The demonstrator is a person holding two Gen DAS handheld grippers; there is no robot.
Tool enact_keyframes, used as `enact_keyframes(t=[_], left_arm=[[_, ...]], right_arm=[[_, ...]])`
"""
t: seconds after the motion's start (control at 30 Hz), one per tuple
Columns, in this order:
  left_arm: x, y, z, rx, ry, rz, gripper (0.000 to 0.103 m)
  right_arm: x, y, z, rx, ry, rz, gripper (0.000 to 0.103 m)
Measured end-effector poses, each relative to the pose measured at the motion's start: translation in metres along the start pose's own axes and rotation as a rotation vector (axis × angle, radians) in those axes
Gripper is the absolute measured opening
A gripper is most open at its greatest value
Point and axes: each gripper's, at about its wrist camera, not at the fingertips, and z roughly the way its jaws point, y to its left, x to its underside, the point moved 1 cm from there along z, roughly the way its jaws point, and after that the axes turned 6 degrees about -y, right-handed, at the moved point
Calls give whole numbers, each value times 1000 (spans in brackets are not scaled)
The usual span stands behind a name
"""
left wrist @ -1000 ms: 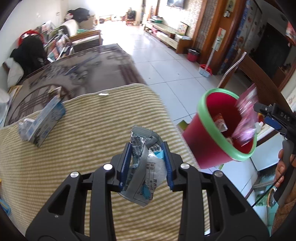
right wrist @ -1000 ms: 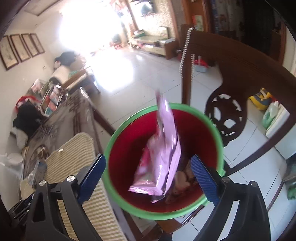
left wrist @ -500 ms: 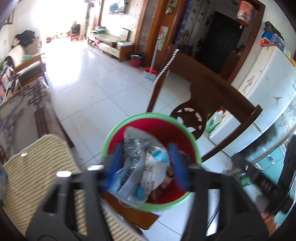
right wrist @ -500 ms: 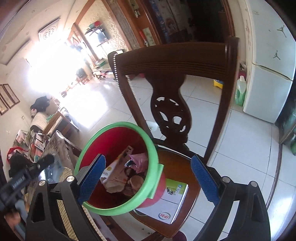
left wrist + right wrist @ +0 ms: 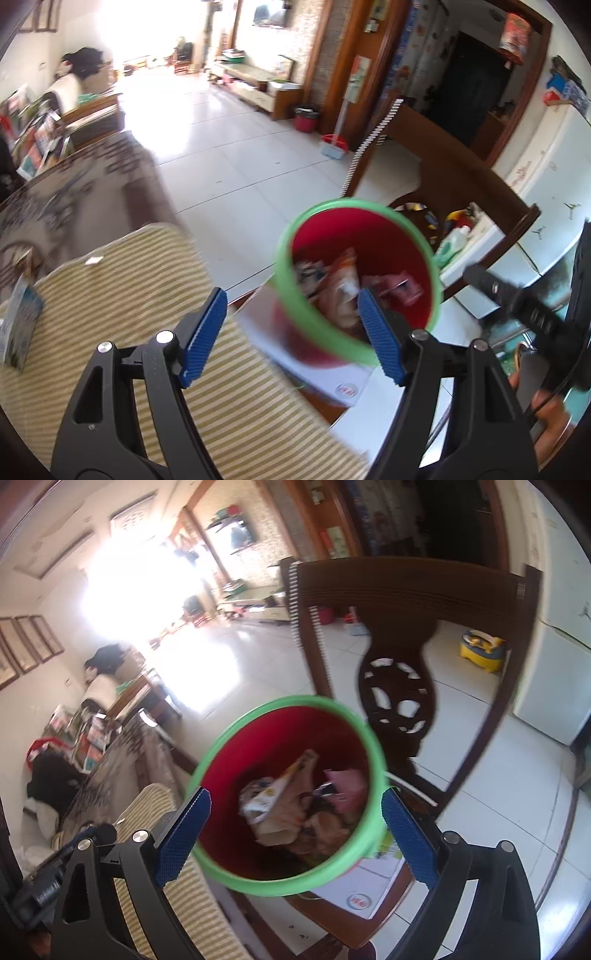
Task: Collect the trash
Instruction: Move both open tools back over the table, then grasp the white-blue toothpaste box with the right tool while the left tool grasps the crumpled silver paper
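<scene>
Right wrist: bin [image 5: 258, 880] seemingly just beyond open tool [image 5: 295, 834].

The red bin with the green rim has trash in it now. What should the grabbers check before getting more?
1. Left gripper empty, jaws apart: ok.
2. Right gripper empty, jaws apart: ok.
3. Wrappers lie inside the red bin: ok.
4. Bin standing steady on the wooden chair: cannot tell, its base is hidden.
5. More trash to fetch: the blue-and-white packet on the striped cloth looks like a candidate.
</scene>
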Motion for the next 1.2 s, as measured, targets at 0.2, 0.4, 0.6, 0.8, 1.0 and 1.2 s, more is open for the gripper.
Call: enact_keyframes(t=[0.2,0.4,0.6,0.8,1.0,1.2], left_arm=[[27,87,-33,-144,-13,-146,70],[51,198,-77,-342,-61,-332,71],[67,335,-115,-573,-61,-489,72],[87,414,-99,-576,27,-583,72],[99,450,-64,-522,109,-568,72],[107,457,-66,-435,117,-559,48]], right_arm=[[21,71,17,-100,58,-113,90],[51,125,25,-146,116,-176,90],[82,175,23,-157,144,-216,90],[114,213,16,-140,168,-215,90],[146,247,7,-132,190,-217,90],[174,292,5,-163,225,-265,90]])
